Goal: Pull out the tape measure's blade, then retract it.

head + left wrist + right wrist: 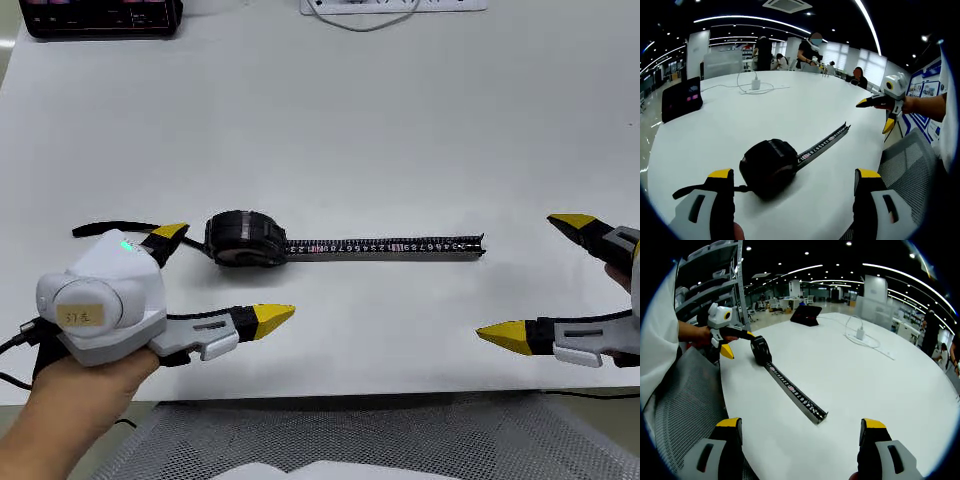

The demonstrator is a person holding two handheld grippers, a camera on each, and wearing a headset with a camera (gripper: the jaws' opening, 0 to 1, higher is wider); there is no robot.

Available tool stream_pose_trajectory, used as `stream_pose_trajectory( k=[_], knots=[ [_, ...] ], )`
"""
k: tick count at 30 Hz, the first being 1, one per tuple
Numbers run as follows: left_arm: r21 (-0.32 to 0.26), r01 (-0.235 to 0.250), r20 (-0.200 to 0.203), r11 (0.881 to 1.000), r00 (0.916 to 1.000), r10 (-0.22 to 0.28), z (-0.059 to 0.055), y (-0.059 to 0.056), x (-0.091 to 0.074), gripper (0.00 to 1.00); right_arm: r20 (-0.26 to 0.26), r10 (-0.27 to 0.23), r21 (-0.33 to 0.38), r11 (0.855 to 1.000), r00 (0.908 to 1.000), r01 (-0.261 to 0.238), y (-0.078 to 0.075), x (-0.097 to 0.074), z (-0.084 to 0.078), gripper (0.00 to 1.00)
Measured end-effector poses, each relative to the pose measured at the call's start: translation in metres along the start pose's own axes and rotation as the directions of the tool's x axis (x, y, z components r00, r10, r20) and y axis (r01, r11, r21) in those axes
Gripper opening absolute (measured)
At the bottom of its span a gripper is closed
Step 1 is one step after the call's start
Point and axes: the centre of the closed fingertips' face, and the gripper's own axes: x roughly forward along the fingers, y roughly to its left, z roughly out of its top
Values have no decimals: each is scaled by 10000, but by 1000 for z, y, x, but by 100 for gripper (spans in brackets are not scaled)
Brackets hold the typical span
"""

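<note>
White table [400, 120] carries the tape measure [243, 238] front-left, blade [385, 246] out to the right, flat on the surface. I read the left gripper [237, 270] as spread, tape measure just ahead between its jaws, no contact visible. I read the right gripper [515, 276] as spread too, gripping nothing, near the blade tip. Left gripper view adds people [810, 47] beyond the table; right gripper view adds shelving [715, 275].
</note>
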Motion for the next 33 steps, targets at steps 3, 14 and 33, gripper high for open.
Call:
stream_pose_trajectory(
  k=[3,14,33],
  knots=[
    [-91,60,14,9999,10000,-59,1,-3,3,98,14,8,10,10000,10000,-8,0,1,0,97],
    [-288,-93,42,9995,9999,94,-1,-4,7,99,38,56,2,10000,10000,-56,0,2,1,96],
    [-1058,-1374,167,9848,9900,1400,3,8,18,92,-413,479,-560,9972,9980,-502,-15,8,3,83]
  ],
)
